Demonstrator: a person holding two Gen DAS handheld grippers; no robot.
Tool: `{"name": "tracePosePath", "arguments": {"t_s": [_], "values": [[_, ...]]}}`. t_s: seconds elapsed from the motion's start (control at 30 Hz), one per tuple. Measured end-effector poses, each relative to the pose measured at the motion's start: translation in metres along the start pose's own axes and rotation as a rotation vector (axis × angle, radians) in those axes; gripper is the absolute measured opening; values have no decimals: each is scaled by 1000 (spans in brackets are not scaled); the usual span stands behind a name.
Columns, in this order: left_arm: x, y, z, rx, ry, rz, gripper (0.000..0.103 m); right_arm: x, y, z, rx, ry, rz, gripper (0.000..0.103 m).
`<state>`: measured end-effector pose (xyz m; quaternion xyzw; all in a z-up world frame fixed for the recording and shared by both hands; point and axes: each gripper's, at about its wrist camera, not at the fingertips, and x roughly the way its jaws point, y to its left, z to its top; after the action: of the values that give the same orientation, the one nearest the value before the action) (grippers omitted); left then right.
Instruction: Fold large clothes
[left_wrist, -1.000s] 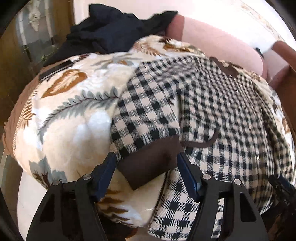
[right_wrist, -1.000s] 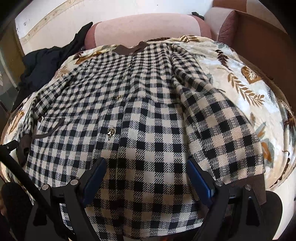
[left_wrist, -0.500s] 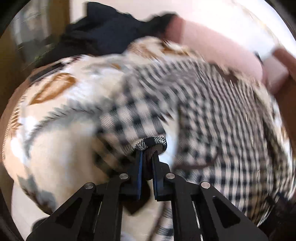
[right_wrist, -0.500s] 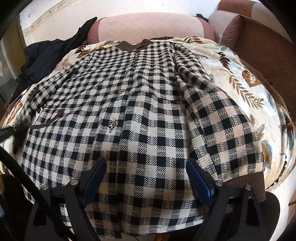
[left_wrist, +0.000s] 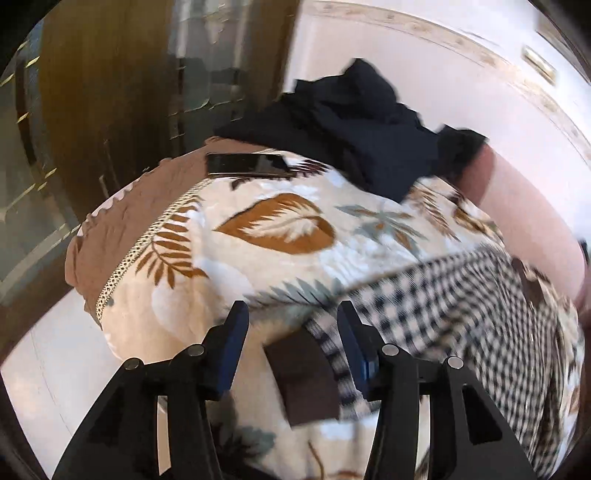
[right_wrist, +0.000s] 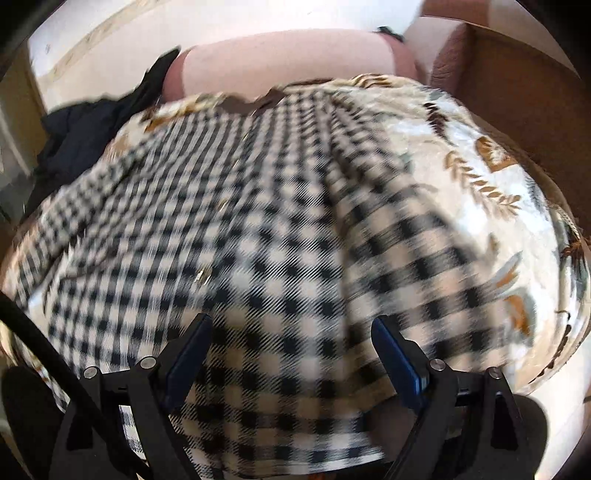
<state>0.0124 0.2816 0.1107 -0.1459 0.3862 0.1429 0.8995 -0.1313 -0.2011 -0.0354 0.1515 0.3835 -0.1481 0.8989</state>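
Observation:
A black-and-white checked jacket (right_wrist: 258, 221) lies spread face up on a leaf-print blanket (left_wrist: 258, 229). In the left wrist view its sleeve (left_wrist: 461, 302) stretches out toward the blanket's edge and ends in a brown cuff (left_wrist: 303, 376). My left gripper (left_wrist: 291, 310) hovers over that cuff with its jaws opening. The cuff lies between the fingers, and the pads do not press it. My right gripper (right_wrist: 290, 323) stands open above the jacket's lower front, near the hem, with nothing gripped. The right wrist view is blurred.
A heap of dark clothes (left_wrist: 362, 136) sits at the blanket's far corner, with a black phone (left_wrist: 247, 164) beside it. A pink cushion back (right_wrist: 288, 62) rises behind the collar. A wooden door (left_wrist: 92, 110) stands to the left, and white floor shows below the blanket's edge.
Half a second ago my left gripper was shut on the cuff. It has since drawn the sleeve outward to the left and parted its jaws. The right gripper shifted slightly.

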Motion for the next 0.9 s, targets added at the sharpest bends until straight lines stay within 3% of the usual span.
{"name": "tracePosePath", "arguments": {"t_s": [0.2, 0.3, 0.4, 0.53, 0.63, 0.8, 0.9], "values": [[-24, -46, -35, 105, 8, -118, 64, -25, -96, 39, 205, -59, -65, 91], [-32, -69, -53, 144, 42, -187, 65, -16, -145, 45, 311, 1, -68, 91], [-36, -92, -69, 200, 76, -229, 65, -2, -169, 39, 332, 76, -57, 91], [-36, -115, -86, 257, 110, -249, 65, 19, -173, 28, 356, 148, 65, 87], [-39, -126, -96, 270, 139, -278, 65, 37, -167, 21, 379, 203, 165, 61], [-50, -141, -106, 326, 133, -291, 66, 33, -153, 22, 312, 177, 148, 18], [-54, -146, -109, 347, 121, -291, 66, 14, -171, 35, 321, 100, 140, 2]]}}
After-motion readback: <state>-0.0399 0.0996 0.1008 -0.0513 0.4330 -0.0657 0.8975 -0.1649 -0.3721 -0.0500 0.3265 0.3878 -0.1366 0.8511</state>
